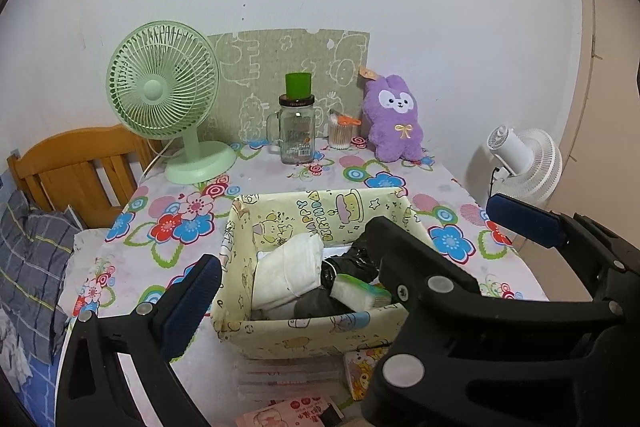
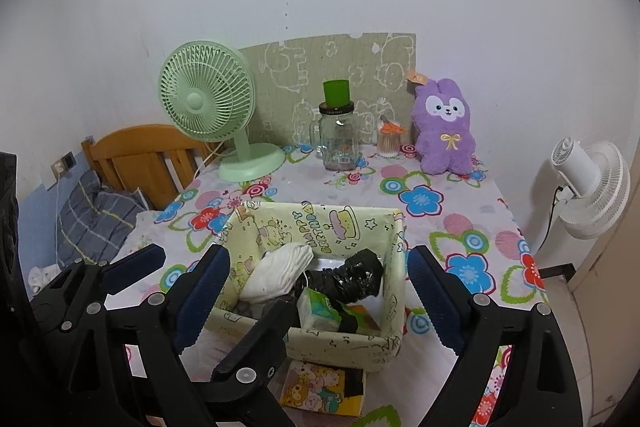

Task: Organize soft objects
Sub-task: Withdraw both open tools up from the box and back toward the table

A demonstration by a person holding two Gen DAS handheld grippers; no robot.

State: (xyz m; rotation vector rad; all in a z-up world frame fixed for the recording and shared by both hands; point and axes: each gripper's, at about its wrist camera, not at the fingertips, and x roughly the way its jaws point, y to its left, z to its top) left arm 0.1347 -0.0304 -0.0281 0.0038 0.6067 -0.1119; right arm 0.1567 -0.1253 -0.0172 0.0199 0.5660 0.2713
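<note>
While both grippers' jaws gape wide, empty, yellow cartoon-print box (image 2: 340, 227) holds white cloth roll (image 2: 280, 273), black crinkled bundle (image 2: 356, 277).

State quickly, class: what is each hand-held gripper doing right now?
Left hand-held gripper: open, holding nothing.
Right hand-held gripper: open, holding nothing.

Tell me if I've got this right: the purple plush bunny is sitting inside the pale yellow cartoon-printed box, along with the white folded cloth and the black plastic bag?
Not quite. The purple plush bunny is not in the pale yellow cartoon-printed box; it stands on the floral tablecloth by the wall, well behind the box. The white folded cloth and black plastic bag are indeed inside. The right wrist view shows this.
</note>
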